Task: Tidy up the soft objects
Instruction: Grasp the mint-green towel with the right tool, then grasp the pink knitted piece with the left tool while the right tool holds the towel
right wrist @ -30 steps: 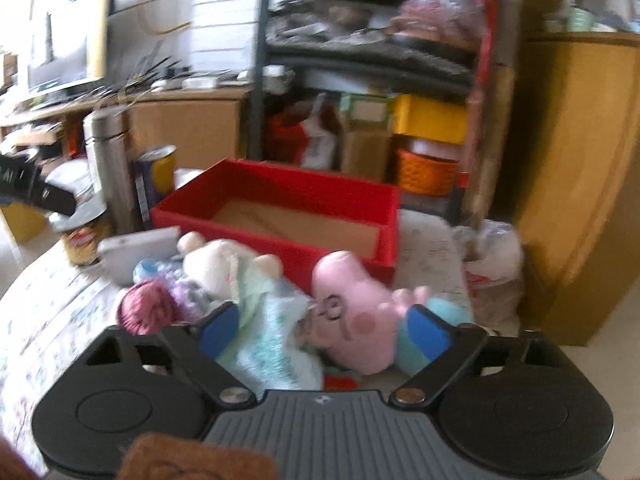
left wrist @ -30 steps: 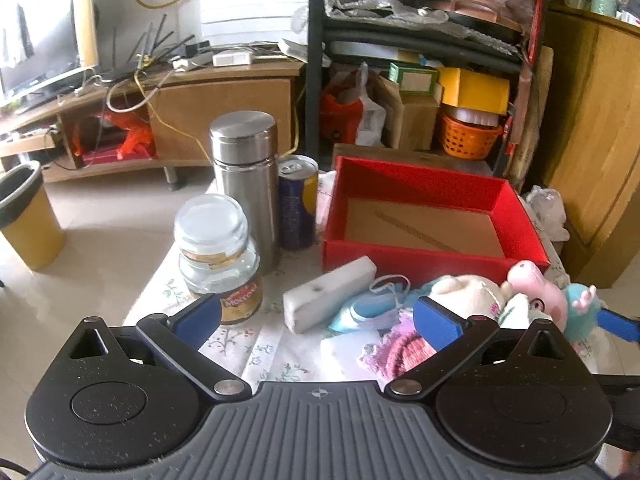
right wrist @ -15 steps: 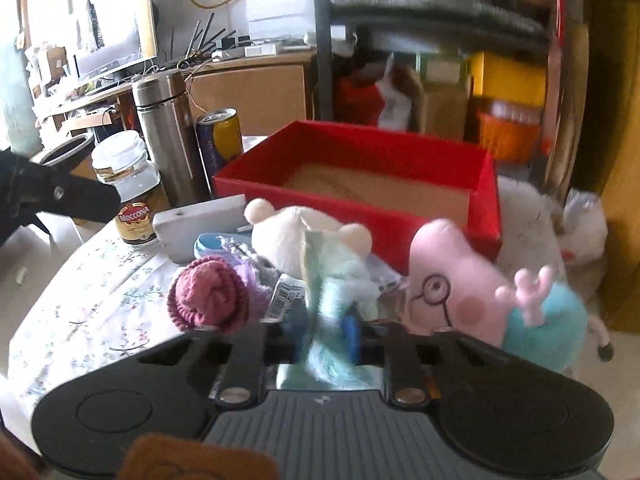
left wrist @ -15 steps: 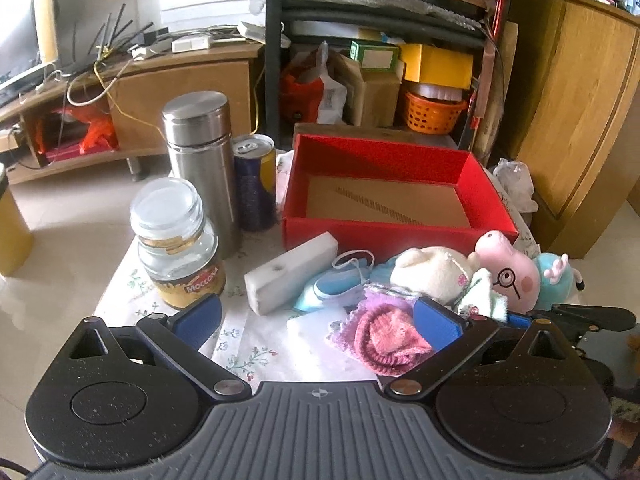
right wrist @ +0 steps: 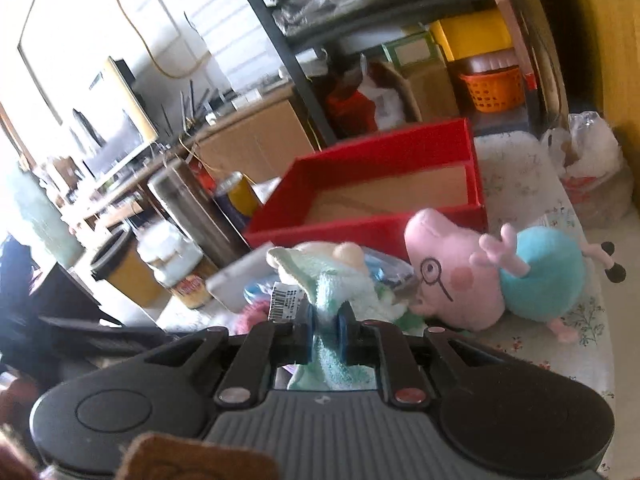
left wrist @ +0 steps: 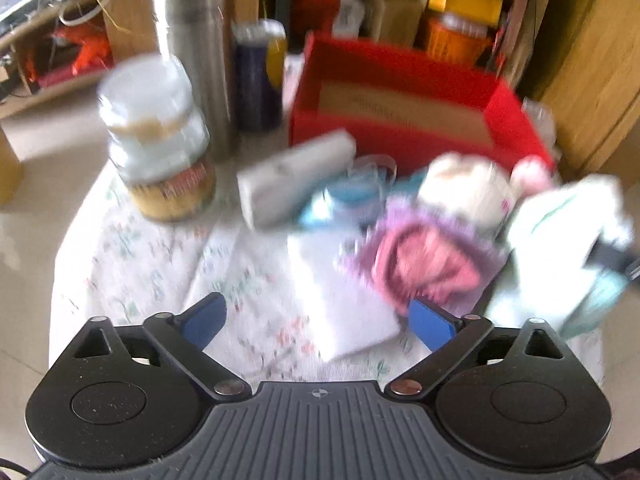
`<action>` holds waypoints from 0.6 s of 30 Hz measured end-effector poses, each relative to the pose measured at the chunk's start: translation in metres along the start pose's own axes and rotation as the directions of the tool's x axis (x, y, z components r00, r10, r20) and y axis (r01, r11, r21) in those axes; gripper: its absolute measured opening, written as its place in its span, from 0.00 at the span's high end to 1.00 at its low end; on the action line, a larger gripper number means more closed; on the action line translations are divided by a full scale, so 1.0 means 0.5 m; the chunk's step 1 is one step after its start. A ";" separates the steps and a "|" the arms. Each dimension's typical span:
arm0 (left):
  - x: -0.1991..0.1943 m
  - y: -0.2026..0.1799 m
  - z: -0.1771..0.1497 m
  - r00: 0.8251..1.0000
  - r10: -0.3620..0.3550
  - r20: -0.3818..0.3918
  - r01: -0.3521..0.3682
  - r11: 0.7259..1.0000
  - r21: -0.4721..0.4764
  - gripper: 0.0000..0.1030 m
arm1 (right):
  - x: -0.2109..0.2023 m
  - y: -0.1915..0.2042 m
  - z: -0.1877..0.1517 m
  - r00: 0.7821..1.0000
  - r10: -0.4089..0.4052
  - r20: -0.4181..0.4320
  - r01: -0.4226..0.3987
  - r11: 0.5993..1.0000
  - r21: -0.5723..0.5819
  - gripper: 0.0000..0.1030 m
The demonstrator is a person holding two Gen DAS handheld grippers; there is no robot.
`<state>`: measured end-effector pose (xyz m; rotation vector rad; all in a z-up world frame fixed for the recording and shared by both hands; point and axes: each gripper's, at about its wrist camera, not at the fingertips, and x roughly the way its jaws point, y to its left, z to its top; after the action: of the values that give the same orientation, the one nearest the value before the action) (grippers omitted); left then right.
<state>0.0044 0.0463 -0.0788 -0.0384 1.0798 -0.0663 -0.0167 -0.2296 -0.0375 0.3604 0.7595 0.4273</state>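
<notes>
A: Right gripper status?
B: Clamped on pale-green terry cloth, at 7 o'clock of red cardboard box.
A: Left gripper?
B: Fingers apart, holding nothing.

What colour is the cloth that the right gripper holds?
Pale mint green; the right wrist view shows the cloth best, pinched in the right gripper.

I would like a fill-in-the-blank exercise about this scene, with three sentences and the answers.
1. The right hand-held gripper is shut on the pale green ____.
2. The left hand-held gripper is ____.
3. The box behind the pig plush is ____ in colour.

Answers: towel; open; red
</notes>
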 end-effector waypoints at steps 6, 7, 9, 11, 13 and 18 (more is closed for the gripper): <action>0.014 -0.007 0.001 1.000 0.014 -0.008 -0.014 1.000 -0.023 0.27 | -0.048 0.004 0.010 0.997 0.063 0.052 -0.063 0.998 0.012 1.00; 0.010 -0.015 0.002 1.000 0.017 0.009 -0.016 1.000 -0.011 0.28 | -0.058 0.001 0.012 0.996 0.067 0.061 -0.069 0.998 0.016 1.00; 0.005 -0.042 0.004 0.999 0.027 0.046 -0.029 0.998 0.051 0.27 | -0.068 -0.005 0.018 0.995 0.066 0.075 -0.069 0.997 0.029 1.00; 0.000 -0.067 0.010 0.998 0.009 0.066 -0.015 0.995 0.095 0.24 | -0.071 -0.013 0.022 0.995 0.064 0.079 -0.068 0.997 0.048 1.00; 0.001 -0.085 0.018 0.997 -0.027 0.077 0.019 0.994 0.107 0.23 | -0.071 -0.016 0.023 0.995 0.066 0.073 -0.071 0.996 0.062 1.00; 0.006 -0.119 0.034 0.994 -0.067 0.091 0.055 0.991 0.126 0.32 | -0.072 -0.016 0.021 0.996 0.065 0.068 -0.069 0.996 0.060 1.00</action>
<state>0.0187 -0.0133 -0.0699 0.0360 0.9774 -0.1845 -0.0304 -0.2560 -0.0129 0.4576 0.6994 0.4534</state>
